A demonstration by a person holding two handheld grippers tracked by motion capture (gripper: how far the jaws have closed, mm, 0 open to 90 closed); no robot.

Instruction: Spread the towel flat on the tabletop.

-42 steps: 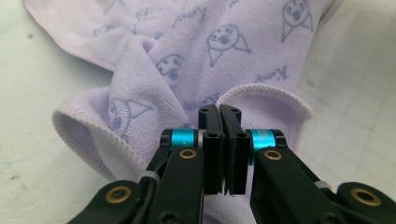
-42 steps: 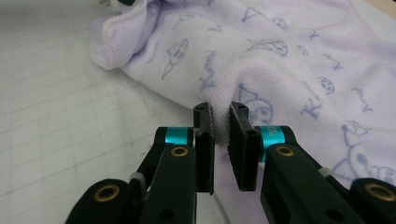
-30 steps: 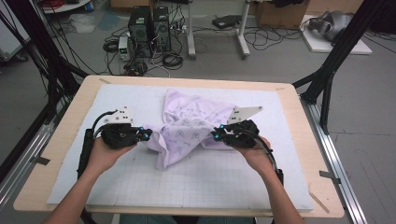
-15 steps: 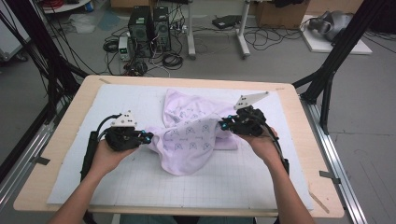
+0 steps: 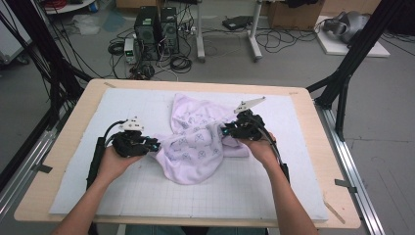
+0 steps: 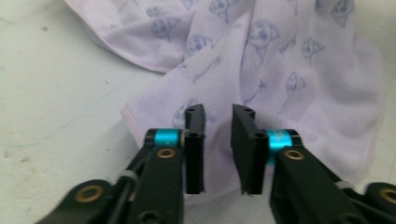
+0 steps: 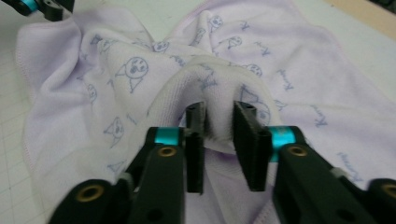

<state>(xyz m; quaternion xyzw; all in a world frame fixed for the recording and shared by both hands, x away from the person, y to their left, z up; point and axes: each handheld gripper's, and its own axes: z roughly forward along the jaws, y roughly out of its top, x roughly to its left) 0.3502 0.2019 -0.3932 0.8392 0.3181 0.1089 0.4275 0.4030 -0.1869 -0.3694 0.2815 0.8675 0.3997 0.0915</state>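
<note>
Worktop (image 5: 88, 196) scene: both claws, left claw (image 6: 218, 116) and right claw (image 7: 219, 114), just loosened off the lilac cloth (image 5: 195, 147), so regripping beside it looks next.

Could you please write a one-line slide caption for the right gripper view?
Right gripper, jaws just eased apart, straddles a raised fold of the lilac cat-print cloth on the gridded mat.

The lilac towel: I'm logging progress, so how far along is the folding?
Done: little; the lilac towel lies bunched on the white mat, no neat fold visible. In hand: both sets of jaws have just been opening; the left gripper has cloth loose between open jaws, and a fold still arches between the right gripper jaws. Left: likely spreading flat and folding.
</note>
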